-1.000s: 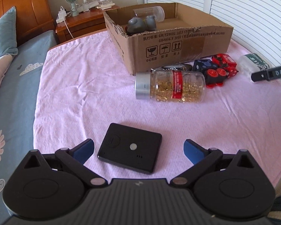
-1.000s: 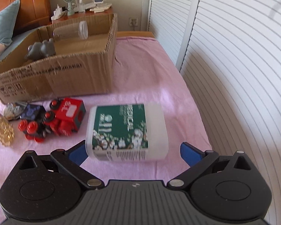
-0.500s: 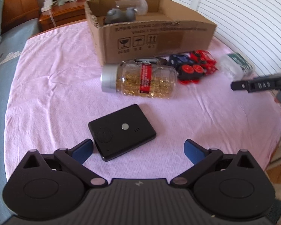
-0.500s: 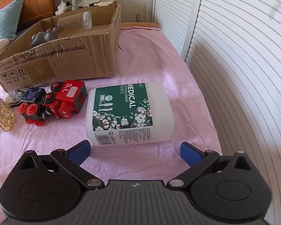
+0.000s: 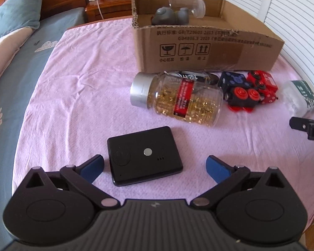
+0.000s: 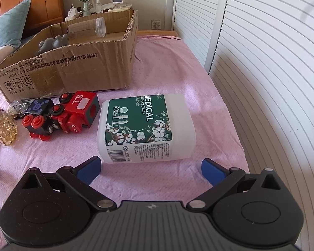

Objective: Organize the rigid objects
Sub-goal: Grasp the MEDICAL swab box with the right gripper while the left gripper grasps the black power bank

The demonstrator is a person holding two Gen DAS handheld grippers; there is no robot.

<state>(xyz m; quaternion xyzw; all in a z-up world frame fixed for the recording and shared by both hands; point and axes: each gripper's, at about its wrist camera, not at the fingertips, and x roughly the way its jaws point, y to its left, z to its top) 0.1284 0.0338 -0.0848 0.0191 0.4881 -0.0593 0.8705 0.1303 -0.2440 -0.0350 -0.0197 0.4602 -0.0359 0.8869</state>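
Cotton swab tub (image 6: 145,128) on its side near the pink cloth's (image 6: 167,62) right edge, long axis pointing away from right gripper (image 6: 150,168), directly ahead between wide-open, empty fingers. Black flat device (image 5: 144,158) near the front edge, likewise framed by left gripper (image 5: 155,165), also spread and empty. Cardboard box (image 6: 73,71) beyond, toward the far edge; pill bottle (image 5: 178,99) and red toy train (image 6: 73,113) in between.

The left black plastic handheld gripper (image 5: 155,164) has a ribbed dark grey central housing with a small pale logo at its top edge. On each side sits a round black disc with a raised ring, topped by a triangular cut-out. Angled black link arms carry silver pivot screws and end in blue-padded fingers (image 5: 92,168). The right black plastic handheld gripper (image 6: 150,167) is built alike, with blue fingers (image 6: 212,170).
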